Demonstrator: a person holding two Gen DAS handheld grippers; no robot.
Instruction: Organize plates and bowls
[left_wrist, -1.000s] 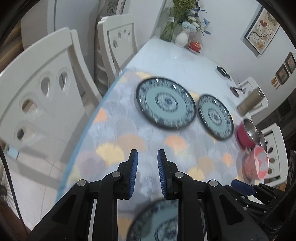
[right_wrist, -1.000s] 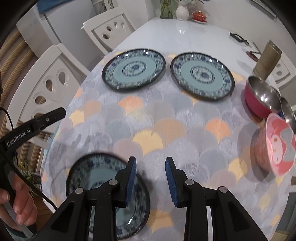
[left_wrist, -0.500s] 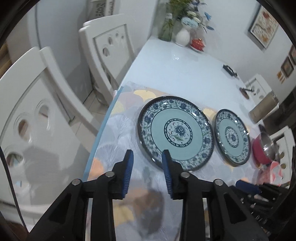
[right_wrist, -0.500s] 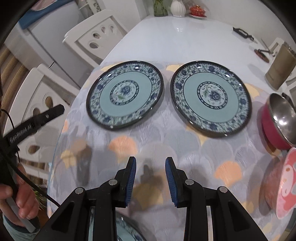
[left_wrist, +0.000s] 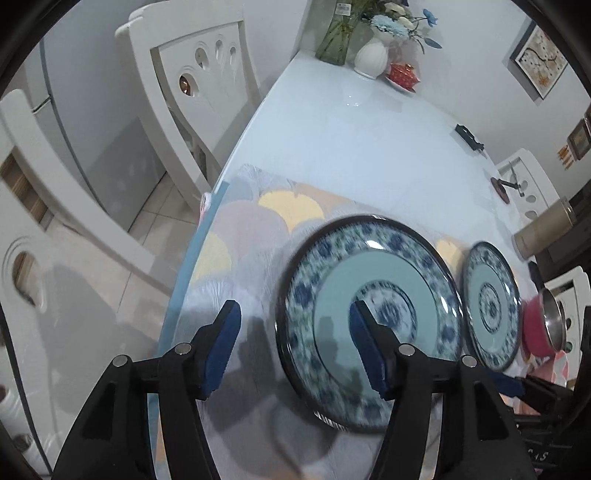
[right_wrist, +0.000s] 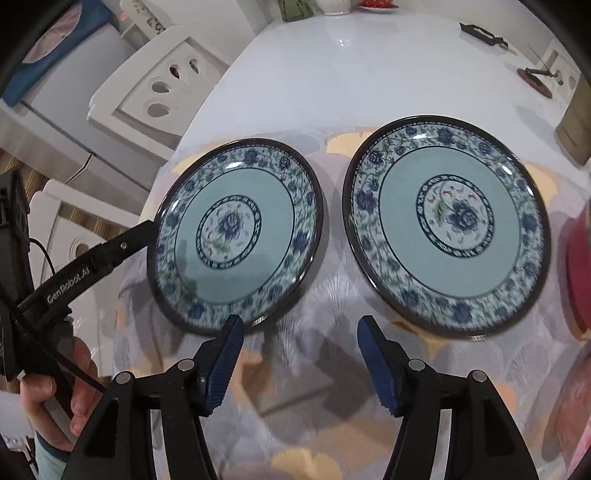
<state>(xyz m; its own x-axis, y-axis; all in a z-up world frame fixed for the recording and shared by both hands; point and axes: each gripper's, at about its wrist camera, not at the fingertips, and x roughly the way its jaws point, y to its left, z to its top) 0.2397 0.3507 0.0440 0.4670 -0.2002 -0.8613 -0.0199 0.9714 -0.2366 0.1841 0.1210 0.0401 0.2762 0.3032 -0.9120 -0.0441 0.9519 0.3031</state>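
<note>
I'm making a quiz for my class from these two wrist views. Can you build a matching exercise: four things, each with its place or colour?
Things:
1. white vase
2. red bowl
3. left plate
4. right plate

Descriptions:
A. steel-lined, right of both plates
B. far end of the table, beside flowers
C. nearest the tan canister
D. left gripper straddles its rim

Pairs: 1-B, 2-A, 3-D, 4-C

Glossy glazed ceramic plates (right_wrist: 236, 236) on matt patterned cloth (right_wrist: 332, 350); smooth shiny white tabletop (right_wrist: 351, 81).
</note>
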